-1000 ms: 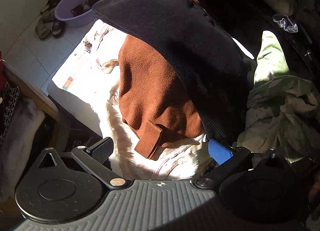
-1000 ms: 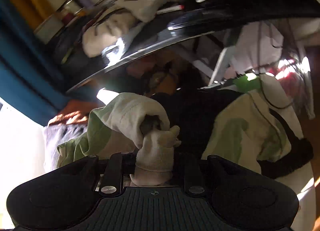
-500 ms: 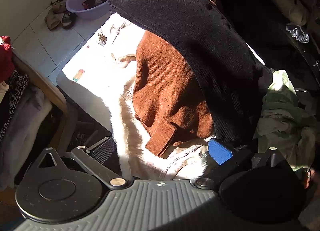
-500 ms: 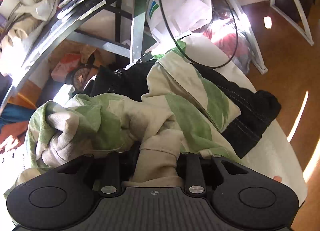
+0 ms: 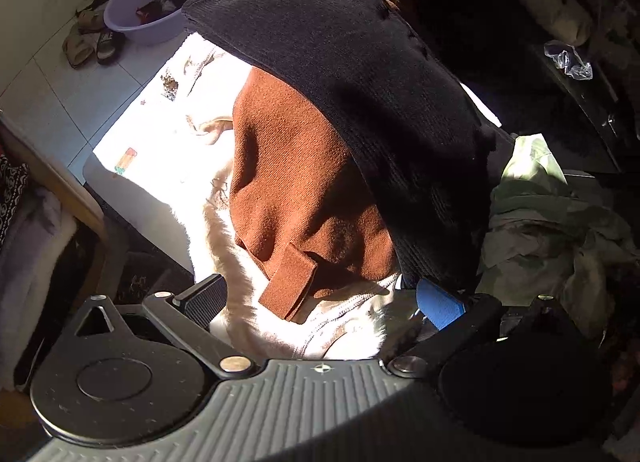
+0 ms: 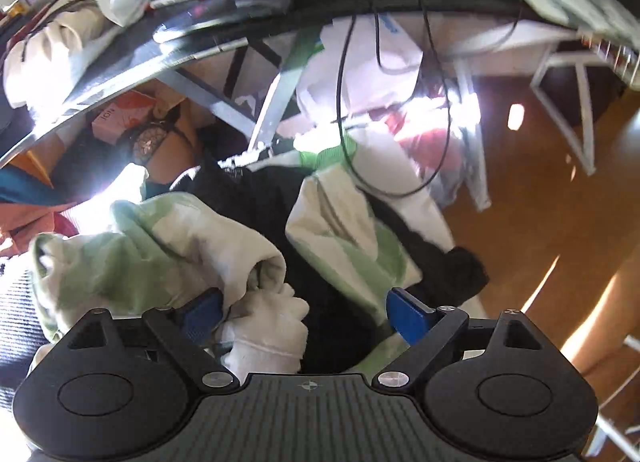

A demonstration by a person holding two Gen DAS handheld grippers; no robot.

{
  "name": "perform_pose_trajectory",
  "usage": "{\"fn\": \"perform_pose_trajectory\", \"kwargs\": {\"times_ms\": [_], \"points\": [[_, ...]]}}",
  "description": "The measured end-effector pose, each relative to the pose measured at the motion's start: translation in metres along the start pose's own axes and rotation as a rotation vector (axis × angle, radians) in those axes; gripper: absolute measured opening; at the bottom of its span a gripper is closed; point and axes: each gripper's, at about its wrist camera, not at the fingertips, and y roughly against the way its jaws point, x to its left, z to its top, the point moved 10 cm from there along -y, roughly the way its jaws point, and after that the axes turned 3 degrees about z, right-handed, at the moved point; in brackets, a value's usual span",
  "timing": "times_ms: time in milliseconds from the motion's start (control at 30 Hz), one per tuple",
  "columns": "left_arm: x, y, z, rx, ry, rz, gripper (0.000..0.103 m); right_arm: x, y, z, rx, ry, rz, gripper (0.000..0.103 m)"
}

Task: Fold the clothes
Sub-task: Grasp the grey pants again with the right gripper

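Right tongs (image 6: 304, 314) newly spread, cuff (image 6: 266, 336) upright.

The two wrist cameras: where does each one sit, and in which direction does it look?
Left wrist: sits on the left gripper, looks steeply down at the brown sweater under a black garment; both fingers show, spread.
Right wrist: sits on the right gripper, looks down at the green-and-cream garment; jaws just opened, cuff loose between them.
Shared: the green-and-cream garment, at the left view's right edge.
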Motion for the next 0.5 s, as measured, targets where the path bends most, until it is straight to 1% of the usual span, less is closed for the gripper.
{"fn": "perform_pose_trajectory", "kwargs": {"times_ms": [67,200,267,367,433,467,500], "points": [[-0.003,0.001,0.003,-0.002,0.001,-0.014,0.103,0.004,0.020,0.008,-0.039,0.026,-0.014,0.088],[-0.007,0.006,0.010,-0.020,-0.004,-0.030,0.103,0.017,0.065,0.028,-0.114,0.004,0.048,0.090],[-0.008,0.008,0.016,-0.032,-0.004,-0.038,0.103,0.032,0.085,0.036,-0.159,0.025,0.076,0.094],[0.001,0.007,0.029,-0.041,0.034,-0.046,0.103,0.070,0.115,0.042,-0.220,0.110,0.146,0.098],[0.013,0.006,0.038,-0.045,0.063,-0.045,0.103,0.102,0.131,0.039,-0.265,0.171,0.221,0.099],[0.021,0.005,0.043,-0.049,0.075,-0.041,0.103,0.118,0.138,0.037,-0.291,0.201,0.260,0.102],[0.030,0.004,0.049,-0.054,0.085,-0.031,0.103,0.134,0.141,0.031,-0.309,0.239,0.298,0.102]]}}
